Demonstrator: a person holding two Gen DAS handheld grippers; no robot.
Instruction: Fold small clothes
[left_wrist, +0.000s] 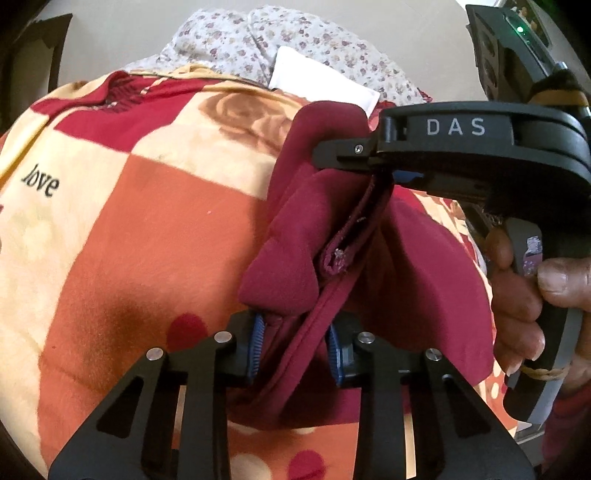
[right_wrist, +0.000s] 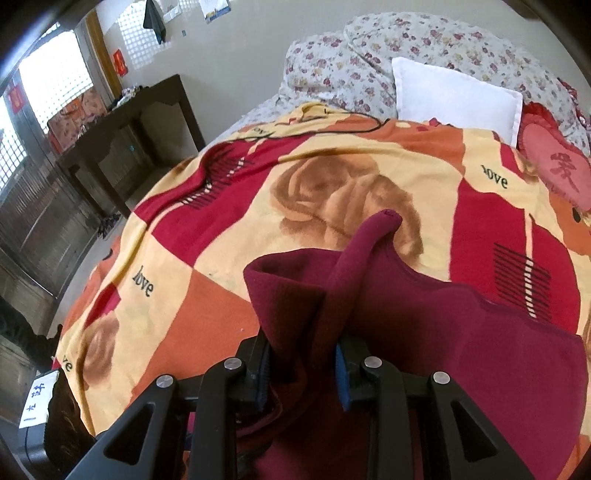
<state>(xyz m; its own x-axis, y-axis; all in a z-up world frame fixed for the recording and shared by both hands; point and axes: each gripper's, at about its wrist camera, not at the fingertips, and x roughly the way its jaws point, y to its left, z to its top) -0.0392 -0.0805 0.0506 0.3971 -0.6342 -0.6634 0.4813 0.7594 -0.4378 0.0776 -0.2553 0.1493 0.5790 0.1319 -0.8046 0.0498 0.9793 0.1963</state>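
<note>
The maroon garment is clamped in both the left gripper and right gripper, its hemmed edge stretched between them (over the blanket), neither nearer.

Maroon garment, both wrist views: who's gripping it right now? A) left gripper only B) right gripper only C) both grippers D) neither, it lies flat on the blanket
C: the maroon garment is bunched between the blue pads of the left gripper, and the right gripper pinches another fold of it, lifted off the blanket.
</note>
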